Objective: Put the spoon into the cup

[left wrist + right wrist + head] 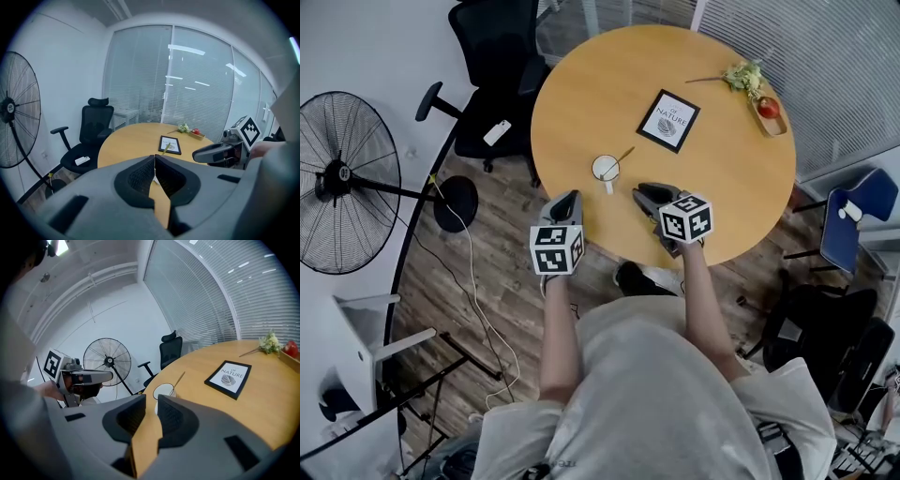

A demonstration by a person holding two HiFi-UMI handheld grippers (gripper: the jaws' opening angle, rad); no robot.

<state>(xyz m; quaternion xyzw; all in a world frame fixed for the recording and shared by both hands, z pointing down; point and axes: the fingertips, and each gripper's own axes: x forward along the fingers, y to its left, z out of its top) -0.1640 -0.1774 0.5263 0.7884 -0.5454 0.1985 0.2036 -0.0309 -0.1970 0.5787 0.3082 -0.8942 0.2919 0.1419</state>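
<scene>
A person's grey shirt [675, 394] fills the near part of the head view, with both bare forearms reaching out over the near edge of the round wooden table [712, 187]. The left gripper [571, 196] hangs at the table's near-left rim with its claw pressed together, the tips meeting and nothing between them. The right gripper [643, 191] rests just over the tabletop to the right, its claw parted by a narrow gap and holding nothing. Between the two and a little farther in stands the white cup [605, 169]. The spoon [622, 158] stands inside it, its thin handle leaning out over the rim toward the far right. Farther in, near the table's middle, lies a black-framed picture [668, 120]. At the far right edge sits a small tray [776, 125] with a red fruit [769, 107] and a sprig of flowers [742, 75]. Off the table, a black office chair [492, 66] stands at the far left, a standing fan [342, 178] at the left, and a blue chair [853, 220] at the right.
</scene>
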